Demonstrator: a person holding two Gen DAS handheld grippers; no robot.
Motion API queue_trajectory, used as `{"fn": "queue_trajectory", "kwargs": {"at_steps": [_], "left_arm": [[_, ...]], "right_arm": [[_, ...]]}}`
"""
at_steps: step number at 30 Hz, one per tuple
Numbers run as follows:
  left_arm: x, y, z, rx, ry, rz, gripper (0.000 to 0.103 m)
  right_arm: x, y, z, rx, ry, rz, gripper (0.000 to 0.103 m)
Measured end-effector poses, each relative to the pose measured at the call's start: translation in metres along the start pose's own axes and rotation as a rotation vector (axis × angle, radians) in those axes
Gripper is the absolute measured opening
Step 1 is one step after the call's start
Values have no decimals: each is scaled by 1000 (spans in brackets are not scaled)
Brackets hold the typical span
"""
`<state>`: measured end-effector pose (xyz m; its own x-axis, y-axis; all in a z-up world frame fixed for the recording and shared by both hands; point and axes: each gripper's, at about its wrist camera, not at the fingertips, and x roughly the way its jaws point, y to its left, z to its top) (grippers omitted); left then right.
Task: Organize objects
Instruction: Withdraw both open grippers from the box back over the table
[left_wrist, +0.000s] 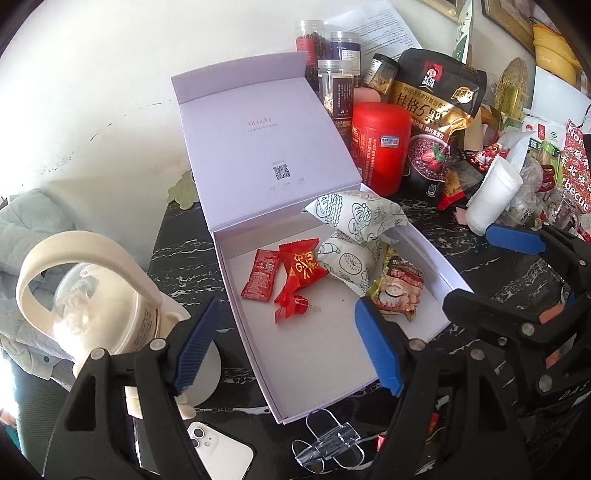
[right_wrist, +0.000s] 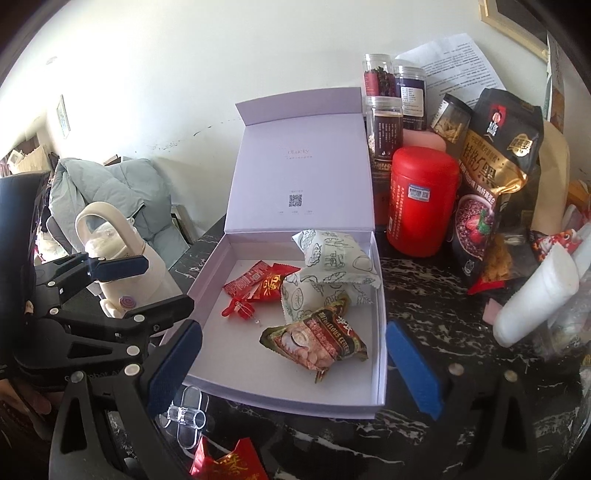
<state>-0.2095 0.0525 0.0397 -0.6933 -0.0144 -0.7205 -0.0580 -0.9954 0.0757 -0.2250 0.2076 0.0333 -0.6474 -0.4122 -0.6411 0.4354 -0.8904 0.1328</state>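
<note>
From the left wrist, the left claw stands wide apart and grips nothing; the open lilac box lies straight ahead of it on the dark marbled bench. Just beyond its right-hand pad rests the cereal sachet, and further ahead sit the red candy packet and two pale printed pouches, one stacked on the other. All look light, crinkly and slippery, so a pinch across a sealed, flat end should likely hold better than one across the puffed middle. A clear plastic clip lies below the claw, outside the box; it seems stiff and slick. From the right wrist, the right claw is also spread fully and empty, the box's near wall between its pads and the cereal sachet just ahead. Below its left-hand pad, still on the bench, lie the clip and a loose red candy packet, probably next; its twisted end offers the surest hold.
</note>
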Motion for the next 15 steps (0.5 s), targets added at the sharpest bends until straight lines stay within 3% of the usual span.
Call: {"fn": "queue_trajectory", "kwargs": {"at_steps": [15], "left_arm": [[-60, 3, -18, -4, -43, -51, 84]], "right_arm": [[-65, 35, -14, -22, -38, -46, 100]]}}
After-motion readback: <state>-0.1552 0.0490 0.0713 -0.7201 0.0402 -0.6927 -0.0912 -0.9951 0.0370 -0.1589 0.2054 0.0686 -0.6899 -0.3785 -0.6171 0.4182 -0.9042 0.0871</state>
